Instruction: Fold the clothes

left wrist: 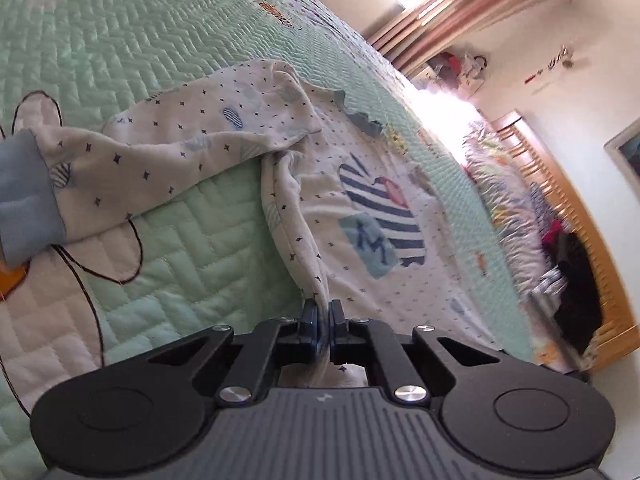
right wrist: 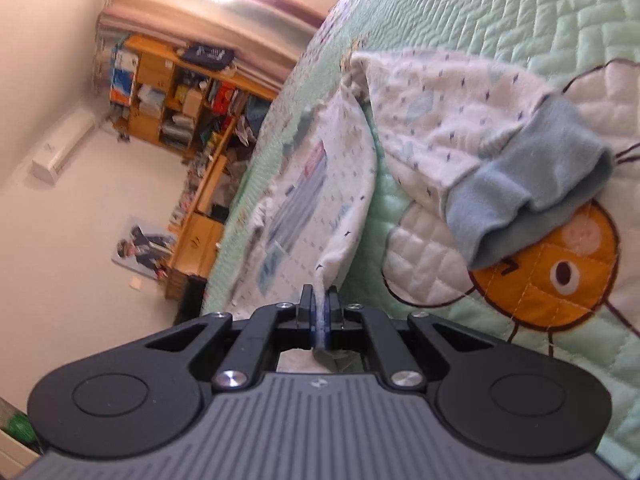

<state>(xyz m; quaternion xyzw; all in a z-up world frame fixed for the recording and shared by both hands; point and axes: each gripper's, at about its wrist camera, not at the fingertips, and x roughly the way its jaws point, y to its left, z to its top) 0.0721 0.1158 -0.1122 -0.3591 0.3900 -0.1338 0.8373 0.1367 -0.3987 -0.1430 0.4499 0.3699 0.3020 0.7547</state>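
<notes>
— Shirt (left wrist: 372, 216), white with small dark stars and a striped patch: where is it lying?
— It is lying spread on the green quilted bed (left wrist: 140, 40), its blue-cuffed sleeve (left wrist: 28, 196) stretching out sideways.
— What are the tools doing?
— The left tool (left wrist: 323, 312) is clamping one hem edge; the right tool (right wrist: 320, 300) is clamping another, both lifting fabric slightly.

Open quilt (left wrist: 120, 60) around spread garment (left wrist: 360, 208), sleeve (right wrist: 480, 140) lying beside
</notes>
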